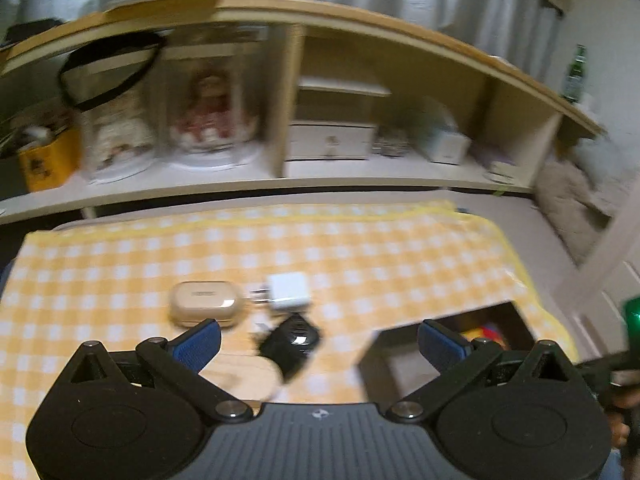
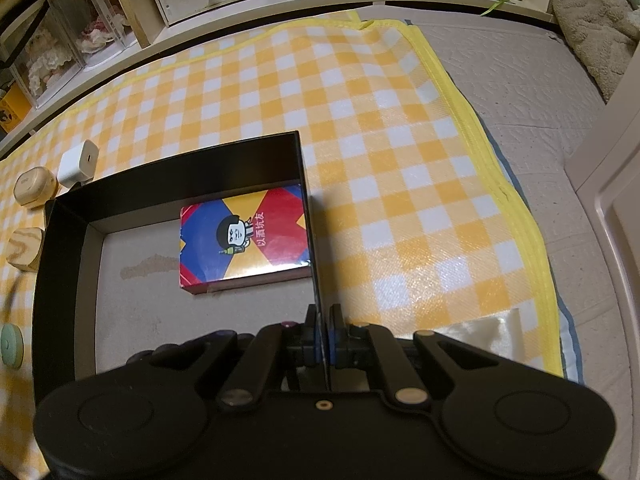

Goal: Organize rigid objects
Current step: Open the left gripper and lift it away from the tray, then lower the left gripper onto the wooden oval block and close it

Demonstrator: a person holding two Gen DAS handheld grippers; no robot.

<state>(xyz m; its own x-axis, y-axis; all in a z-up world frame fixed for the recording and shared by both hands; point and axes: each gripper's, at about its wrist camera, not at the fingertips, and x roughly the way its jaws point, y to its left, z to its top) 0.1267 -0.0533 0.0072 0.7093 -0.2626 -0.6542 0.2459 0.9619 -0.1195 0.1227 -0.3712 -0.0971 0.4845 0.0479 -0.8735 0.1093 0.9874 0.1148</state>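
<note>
The right gripper (image 2: 323, 332) was clenched on the right wall of the black box (image 2: 192, 168), which sat on the yellow checked mat (image 2: 360, 100) with a colourful card pack (image 2: 244, 236) inside. The left gripper (image 1: 318, 340) hung spread wide and empty above the mat (its view blurred), over a black key fob (image 1: 290, 342), with a white charger plug (image 1: 288, 292) and beige earbud case (image 1: 204, 304) just beyond.

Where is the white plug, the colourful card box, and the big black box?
white plug (image 1: 289, 292), left wrist view, its top face.
colourful card box (image 2: 244, 236), right wrist view, its printed lid.
big black box (image 2: 224, 164), right wrist view, its far wall.
</note>
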